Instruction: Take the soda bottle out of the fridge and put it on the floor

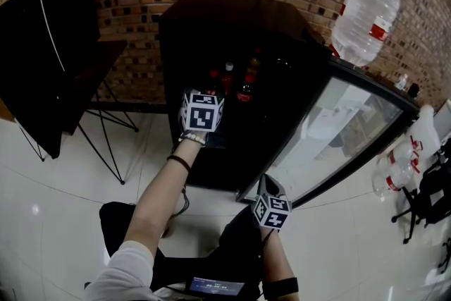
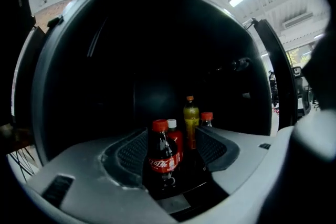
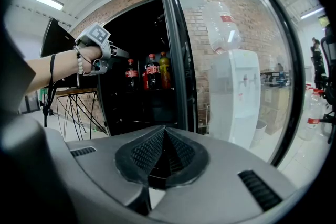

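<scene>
A dark cola soda bottle (image 2: 161,160) with a red cap and red label stands at the front of the shelf in the open black fridge (image 1: 211,17). My left gripper (image 2: 169,153) reaches into the fridge and stands open, its pads either side of the bottle with gaps showing. Behind the cola stand a red bottle with a white cap (image 2: 176,136), a yellow-green bottle (image 2: 190,119) and another red-capped one (image 2: 207,118). In the right gripper view the left gripper (image 3: 119,53) is level with the bottles (image 3: 153,72). My right gripper (image 3: 165,136) is shut and empty, low beside the glass door (image 1: 331,123).
The glass door swings out to the right. A water dispenser with an upturned jug (image 1: 363,14) stands behind the door. A black board on thin legs (image 1: 49,53) is at the left. Water jugs (image 1: 402,166) and a chair (image 1: 426,201) are at the right. White tile floor (image 1: 56,215) lies below.
</scene>
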`<action>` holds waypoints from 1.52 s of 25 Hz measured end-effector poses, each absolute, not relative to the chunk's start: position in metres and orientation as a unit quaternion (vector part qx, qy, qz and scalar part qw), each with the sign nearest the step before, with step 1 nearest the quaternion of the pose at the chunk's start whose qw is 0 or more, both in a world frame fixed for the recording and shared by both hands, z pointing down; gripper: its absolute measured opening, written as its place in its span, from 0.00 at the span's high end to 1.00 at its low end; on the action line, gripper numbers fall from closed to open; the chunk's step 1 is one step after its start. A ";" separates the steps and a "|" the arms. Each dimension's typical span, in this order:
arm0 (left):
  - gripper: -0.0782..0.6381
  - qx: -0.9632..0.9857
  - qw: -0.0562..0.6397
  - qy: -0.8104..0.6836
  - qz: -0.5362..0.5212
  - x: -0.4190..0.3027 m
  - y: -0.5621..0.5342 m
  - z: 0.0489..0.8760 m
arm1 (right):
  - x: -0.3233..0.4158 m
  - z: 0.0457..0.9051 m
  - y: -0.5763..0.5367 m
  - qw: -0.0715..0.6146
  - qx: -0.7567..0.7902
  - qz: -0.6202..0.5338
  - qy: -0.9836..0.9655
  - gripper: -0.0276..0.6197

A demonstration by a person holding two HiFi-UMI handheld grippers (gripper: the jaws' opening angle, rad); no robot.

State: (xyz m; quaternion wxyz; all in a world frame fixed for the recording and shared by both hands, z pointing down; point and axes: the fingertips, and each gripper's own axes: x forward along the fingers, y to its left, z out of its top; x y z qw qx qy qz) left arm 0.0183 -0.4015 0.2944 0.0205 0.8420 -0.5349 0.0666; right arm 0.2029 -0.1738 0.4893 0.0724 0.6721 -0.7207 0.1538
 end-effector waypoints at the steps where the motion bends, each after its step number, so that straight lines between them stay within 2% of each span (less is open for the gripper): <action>1: 0.49 0.839 0.020 -0.538 0.070 0.020 -0.407 0.295 | 0.203 0.489 -0.174 0.073 0.672 0.153 -0.721 0.93; 13: 0.54 0.815 0.052 -0.571 0.082 0.020 -0.456 0.306 | 0.210 0.489 -0.177 0.072 0.675 0.160 -0.716 0.93; 22: 0.67 0.819 0.042 -0.563 0.102 0.026 -0.463 0.310 | 0.212 0.489 -0.177 0.073 0.676 0.162 -0.715 0.93; 30: 0.69 0.824 0.050 -0.553 0.111 0.023 -0.457 0.307 | 0.210 0.488 -0.176 0.072 0.675 0.161 -0.717 0.93; 38: 0.70 0.850 0.035 -0.519 0.082 0.027 -0.403 0.283 | 0.209 0.488 -0.177 0.074 0.673 0.156 -0.719 0.93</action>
